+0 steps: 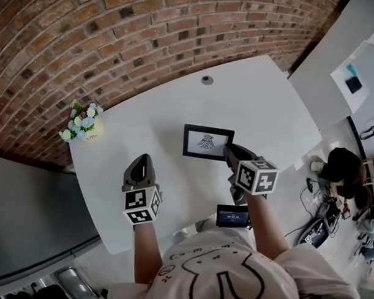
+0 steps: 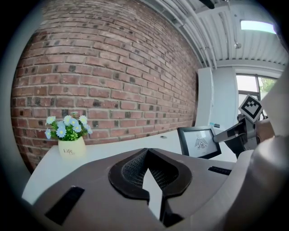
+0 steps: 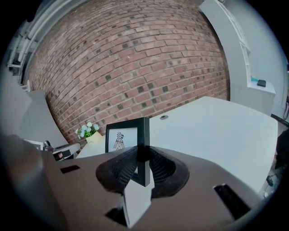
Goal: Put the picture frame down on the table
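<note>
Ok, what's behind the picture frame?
Behind the picture frame there is bare white table, a small round grommet near the far edge, then the brick wall. The frame's own back is hidden in every view.

Office-type workroom, likely shared. Exposed brick wall [image 1: 140,37] runs behind the white table's [image 1: 259,106] far edge, flower pot [image 1: 82,126] at the far-left corner. Cables [image 1: 312,230] on the floor past the right edge. Ribbed industrial ceiling [image 2: 253,45].
</note>
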{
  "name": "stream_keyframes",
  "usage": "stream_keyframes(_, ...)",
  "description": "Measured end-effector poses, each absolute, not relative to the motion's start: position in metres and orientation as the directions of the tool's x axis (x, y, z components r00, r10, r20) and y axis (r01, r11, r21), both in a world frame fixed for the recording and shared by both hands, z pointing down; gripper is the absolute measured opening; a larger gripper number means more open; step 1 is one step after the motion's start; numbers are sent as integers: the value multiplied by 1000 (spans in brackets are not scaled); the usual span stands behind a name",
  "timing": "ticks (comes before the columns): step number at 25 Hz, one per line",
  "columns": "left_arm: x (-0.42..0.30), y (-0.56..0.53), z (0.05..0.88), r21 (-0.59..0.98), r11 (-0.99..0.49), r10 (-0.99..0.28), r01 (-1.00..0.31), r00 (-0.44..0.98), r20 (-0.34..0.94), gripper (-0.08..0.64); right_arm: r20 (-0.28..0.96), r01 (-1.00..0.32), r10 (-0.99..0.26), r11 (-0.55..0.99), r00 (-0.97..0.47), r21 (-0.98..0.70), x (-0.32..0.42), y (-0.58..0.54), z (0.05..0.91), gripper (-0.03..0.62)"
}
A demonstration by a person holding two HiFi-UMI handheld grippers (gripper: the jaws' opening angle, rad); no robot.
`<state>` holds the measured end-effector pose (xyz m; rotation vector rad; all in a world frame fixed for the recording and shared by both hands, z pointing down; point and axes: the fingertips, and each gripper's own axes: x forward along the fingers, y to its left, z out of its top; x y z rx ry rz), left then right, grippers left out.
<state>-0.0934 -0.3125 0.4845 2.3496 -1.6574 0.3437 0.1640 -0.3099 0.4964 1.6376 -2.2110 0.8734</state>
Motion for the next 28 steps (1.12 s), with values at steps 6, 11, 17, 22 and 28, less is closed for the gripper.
stream_keyframes(6, -94, -308, 512, 85, -304, -864, -949, 312, 396, 9, 641, -918, -672, 161, -371, -362, 164, -311, 540, 78)
stream_keyframes(11, -90, -308, 526, 102, -299, -847, -949, 313, 430, 9, 727, -930, -588, 146, -355, -337, 168, -311, 571, 78)
stream_keyframes(17, -91, -315, 535, 123, -289, -838, -949, 313, 446, 9, 762, -921, -530, 107, -371, -374, 170, -316, 593, 78)
stream_keyframes(22, -91, -324, 536, 128, -282, -836, -951, 309, 454, 9, 801, -935, -493, 80, -339, -346, 172, -327, 606, 78)
stream_keyframes(28, -94, -334, 536, 135, -270, -839, -953, 302, 453, 9, 833, -967, -493, 85, -251, -240, 176, -339, 614, 78)
